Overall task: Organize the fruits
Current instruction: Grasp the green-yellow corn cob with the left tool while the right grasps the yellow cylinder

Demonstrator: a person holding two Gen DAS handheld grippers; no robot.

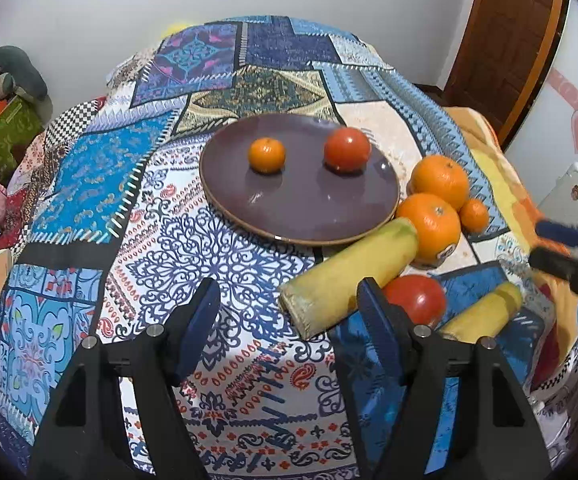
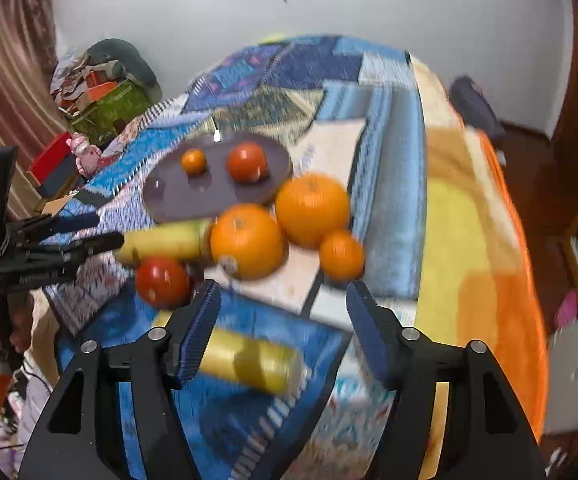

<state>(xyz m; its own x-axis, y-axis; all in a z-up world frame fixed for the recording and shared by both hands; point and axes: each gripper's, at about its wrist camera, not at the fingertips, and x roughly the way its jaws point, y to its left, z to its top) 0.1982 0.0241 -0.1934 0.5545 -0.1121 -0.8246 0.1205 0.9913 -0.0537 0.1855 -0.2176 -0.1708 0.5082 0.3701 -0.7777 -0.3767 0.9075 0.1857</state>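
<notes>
Hovering over patchwork-clothed table (image 1: pixel 89 184), left gripper (image 1: pixel 289 304) and right gripper (image 2: pixel 283 308) both showing fingers spread wide, holding nothing. Small mandarin (image 1: pixel 266 155) and red tomato (image 1: pixel 347 149) sitting on round purple plate (image 1: pixel 309 216); oranges, second tomato (image 1: pixel 417 298), yellow cylindrical pieces (image 1: pixel 349 276) lying beside plate. Risk: round fruit rolling off table if nudged.

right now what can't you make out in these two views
- Short corn piece, left wrist view: near end hidden behind the left claw finger.
- Same corn piece, right wrist view: smeared by motion blur, partly behind the right claw finger.
- Sticker on the near orange: too small to read.
- Tomato: partly hidden by the finger.
</notes>
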